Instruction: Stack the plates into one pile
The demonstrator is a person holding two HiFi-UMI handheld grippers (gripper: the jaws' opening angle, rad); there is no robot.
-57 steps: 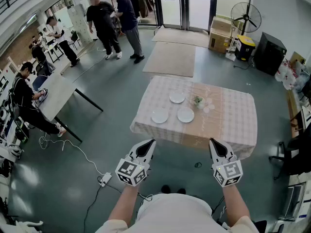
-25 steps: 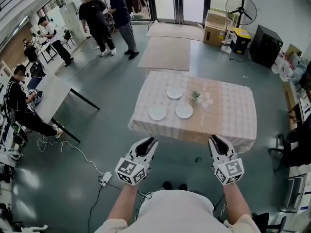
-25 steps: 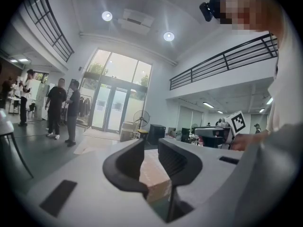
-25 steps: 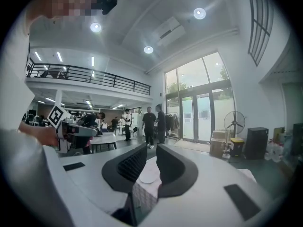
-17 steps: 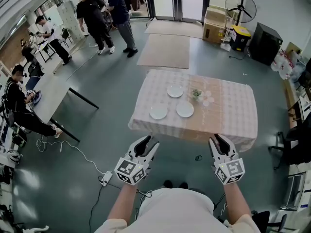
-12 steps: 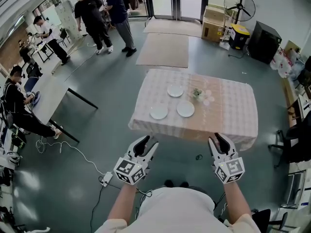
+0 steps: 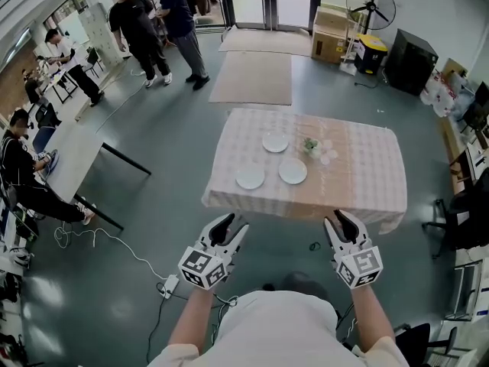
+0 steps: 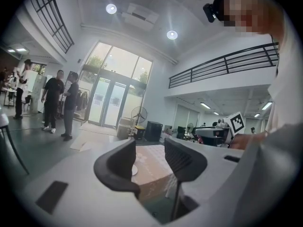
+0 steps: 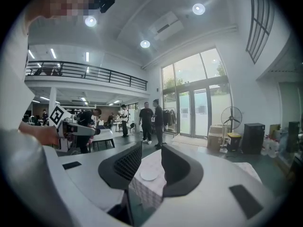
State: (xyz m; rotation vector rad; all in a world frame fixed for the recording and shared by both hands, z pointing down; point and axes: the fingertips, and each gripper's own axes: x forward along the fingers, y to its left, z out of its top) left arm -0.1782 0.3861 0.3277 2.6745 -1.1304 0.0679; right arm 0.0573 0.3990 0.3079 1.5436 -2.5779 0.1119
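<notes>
Head view: three plates are lying apart on the checked-cloth surface at mid-frame: far plate, near-left plate, near-right plate, w/ a small plant sitting just beside the far one. Nothing is being stacked yet. Left gripper and right gripper are hanging at lower centre, short of the surface's near edge, both empty. Risk here: a corded power strip is lying on the floor at lower left, so stepping fwd w/o looking could be snagging a foot. Left gripper view: fingers are standing partly apart, having just been opening, nothing btwn them; only a sliver of plate is showing past them at centre. Right gripper view: fingers are likewise gaping, having just been opening, gripping nothing; a plate is sitting framed in the gap but well beyond it. Prob. trouble ahead: flat plates on soft cloth are offering little rim to get under, so a finger may be dragging cloth or skidding a plate into the plant or off the edge.
</notes>
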